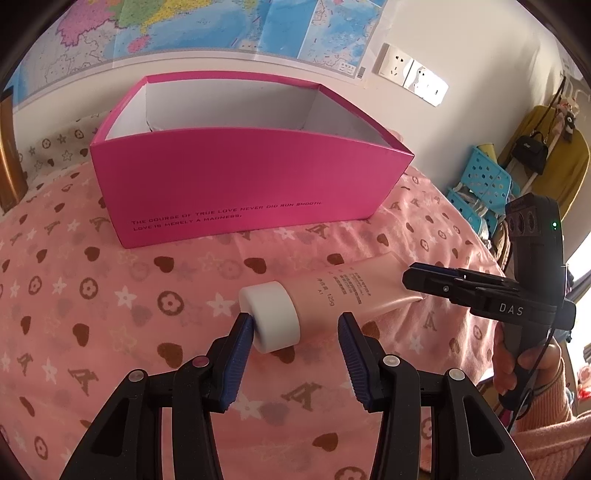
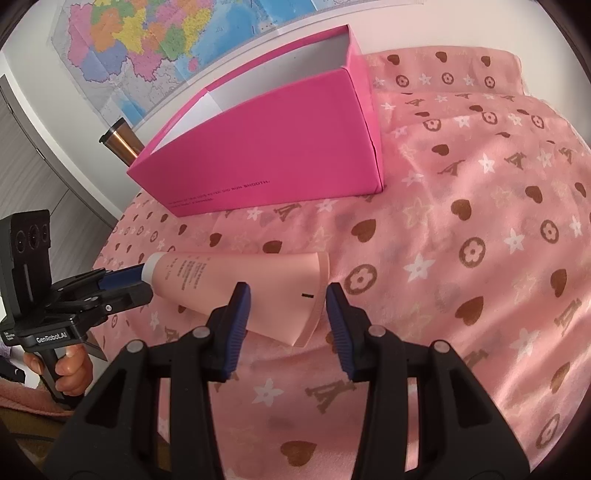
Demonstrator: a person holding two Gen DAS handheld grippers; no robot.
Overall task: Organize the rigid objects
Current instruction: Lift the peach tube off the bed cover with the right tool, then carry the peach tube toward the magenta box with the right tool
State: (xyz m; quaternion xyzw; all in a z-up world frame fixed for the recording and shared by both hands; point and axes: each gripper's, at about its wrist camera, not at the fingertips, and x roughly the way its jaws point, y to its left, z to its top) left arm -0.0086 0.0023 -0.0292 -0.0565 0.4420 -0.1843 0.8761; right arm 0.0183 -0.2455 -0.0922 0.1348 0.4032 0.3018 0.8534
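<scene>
A pale pink tube [image 1: 343, 291] with a white cap [image 1: 269, 321] lies on its side on the pink patterned bed cover [image 1: 110, 295]. My left gripper [image 1: 295, 325] is open around the cap. Its left pad touches the cap's end face, and a gap shows on the right side. In the right wrist view my right gripper [image 2: 286, 295] stands open over the tube's [image 2: 236, 284] flat crimped tail, one finger above the body and one just past the end. An open, empty pink box [image 1: 240, 184] stands behind the tube.
A copper tumbler [image 2: 118, 144] stands behind the box's left end. Maps [image 1: 184, 26] and a wall socket [image 1: 410, 70] are on the wall. Blue plastic racks [image 1: 484, 181] and hanging clothes with a black bag [image 1: 532, 151] stand off the bed's right edge.
</scene>
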